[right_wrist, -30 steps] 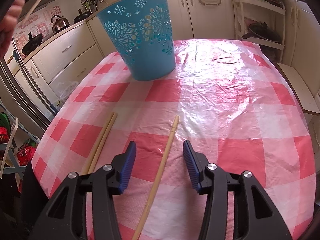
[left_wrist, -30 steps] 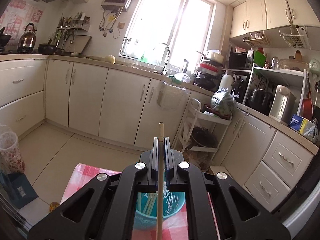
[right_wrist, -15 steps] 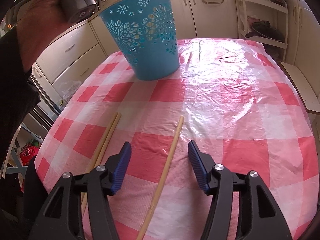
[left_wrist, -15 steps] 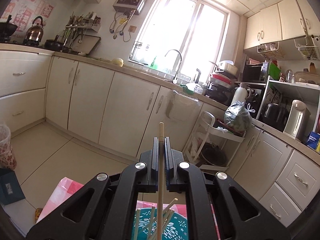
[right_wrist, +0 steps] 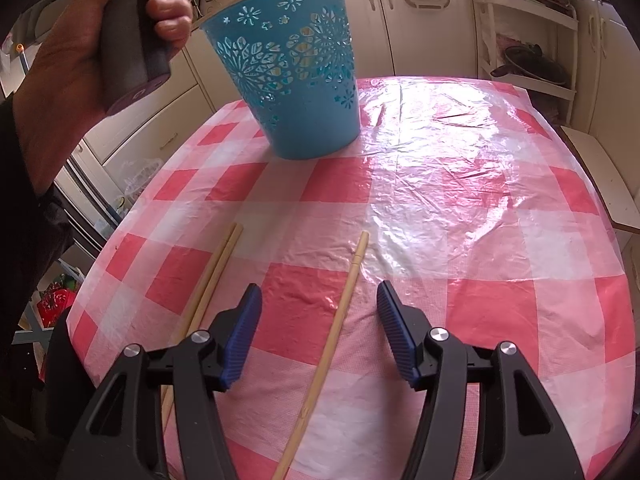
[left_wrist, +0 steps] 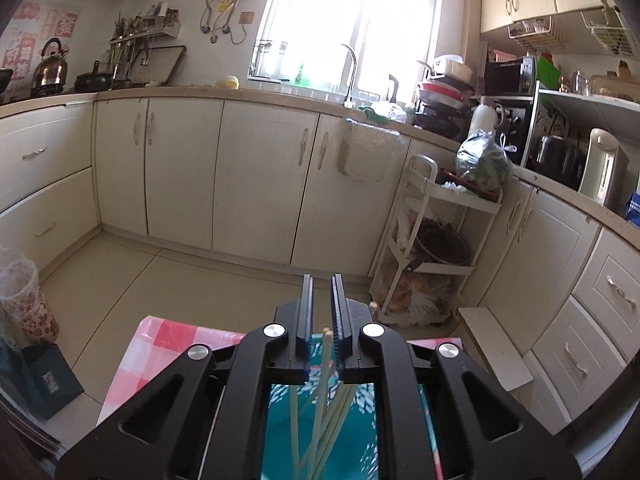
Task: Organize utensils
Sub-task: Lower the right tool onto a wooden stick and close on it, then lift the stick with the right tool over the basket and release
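Blue bucket (right_wrist: pixel 298 80) upright on the checked tablecloth (right_wrist: pixel 460 184), chopsticks (left_wrist: pixel 320 412) leaning inside, left claw (left_wrist: pixel 321 320) slightly parted above, gripping nothing, right claw (right_wrist: pixel 318 332) spread wide astride a single chopstick (right_wrist: pixel 338 320), not touching.

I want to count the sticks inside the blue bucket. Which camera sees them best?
The left wrist view: it looks down into the blue bucket at the chopsticks. The right wrist view shows only its outside.
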Demonstrator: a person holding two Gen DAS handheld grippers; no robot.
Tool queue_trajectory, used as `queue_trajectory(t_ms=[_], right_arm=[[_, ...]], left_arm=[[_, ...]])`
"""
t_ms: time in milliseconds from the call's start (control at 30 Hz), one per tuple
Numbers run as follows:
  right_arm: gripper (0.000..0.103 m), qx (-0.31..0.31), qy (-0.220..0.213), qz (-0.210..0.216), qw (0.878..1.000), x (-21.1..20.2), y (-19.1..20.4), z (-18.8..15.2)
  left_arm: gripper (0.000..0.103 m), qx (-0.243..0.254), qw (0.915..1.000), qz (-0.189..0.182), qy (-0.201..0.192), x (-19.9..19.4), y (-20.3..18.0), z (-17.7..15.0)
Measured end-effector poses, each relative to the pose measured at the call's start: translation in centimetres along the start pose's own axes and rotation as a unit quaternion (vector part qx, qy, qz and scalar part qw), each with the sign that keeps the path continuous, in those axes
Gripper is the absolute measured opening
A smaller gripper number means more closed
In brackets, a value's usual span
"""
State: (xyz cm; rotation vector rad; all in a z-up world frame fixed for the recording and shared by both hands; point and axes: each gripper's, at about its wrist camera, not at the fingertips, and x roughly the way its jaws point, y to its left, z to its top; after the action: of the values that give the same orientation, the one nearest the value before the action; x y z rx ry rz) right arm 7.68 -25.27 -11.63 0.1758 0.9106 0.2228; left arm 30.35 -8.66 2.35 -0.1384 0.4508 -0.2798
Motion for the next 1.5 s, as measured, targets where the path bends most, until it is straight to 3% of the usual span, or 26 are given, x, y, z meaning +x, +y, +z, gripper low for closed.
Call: queue_trajectory(t_ms=[133, 233, 333, 500, 700, 800, 900, 1000, 1133, 1300, 1500], right_arm=[[0.058, 0.006, -0.002, 0.006, 1.000, -0.1, -0.2, -0.1], [0.058, 0.014, -0.003, 0.010, 1.000, -0.5, -0.6, -0.3], [0.058, 0.021, -0.004, 0.011, 1.000, -0.7, -0.8, -0.4], [0.052, 0.006, -0.003, -0.024, 1.000, -0.4, 0.1, -0.4], [0.039, -0.008, 0.007, -0.075, 0.997, 0.6, 0.7, 0.5], [0.027, -0.050, 0.010, -0.116, 0.992, 1.0, 1.8, 0.4], [0.008, -0.094, 0.019, -0.117, 0.988, 1.0, 3.0, 0.2], [0.007, -0.111, 0.033, -0.101, 0.988, 0.9, 3.5, 0.1], [0.007, -0.060, 0.044, -0.073, 0.995, 0.6, 1.9, 0.5], [0.007, -0.070, 0.054, -0.098, 0.991, 1.1, 2.9, 0.7], [0.006, -0.043, 0.070, -0.078, 0.994, 1.3, 2.1, 1.3]], left_arm=[[0.051, 0.002, 0.9994, 0.035, -0.002, -4.0, 2.0, -2.5], [0.065, 0.007, 0.9979, 0.064, 0.001, -7.2, 4.1, -5.5], [0.076, 0.008, 0.9952, 0.093, 0.029, -9.0, 6.3, -9.2], [0.081, -0.024, 0.9882, 0.112, 0.102, -9.2, 10.5, -15.3], [0.085, -0.088, 0.9791, 0.096, 0.157, -7.6, 13.3, -18.3], [0.092, -0.100, 0.9788, 0.082, 0.159, -7.6, 13.5, -18.5], [0.092, -0.088, 0.9779, 0.069, 0.177, -6.7, 12.9, -18.8], [0.094, -0.077, 0.9767, 0.059, 0.192, -6.2, 12.4, -18.9], [0.095, -0.084, 0.9750, 0.054, 0.199, -6.0, 12.5, -18.7], [0.095, -0.108, 0.9726, 0.054, 0.198, -6.0, 13.3, -18.7], [0.095, -0.115, 0.9722, 0.050, 0.197, -6.0, 13.3, -18.7]])
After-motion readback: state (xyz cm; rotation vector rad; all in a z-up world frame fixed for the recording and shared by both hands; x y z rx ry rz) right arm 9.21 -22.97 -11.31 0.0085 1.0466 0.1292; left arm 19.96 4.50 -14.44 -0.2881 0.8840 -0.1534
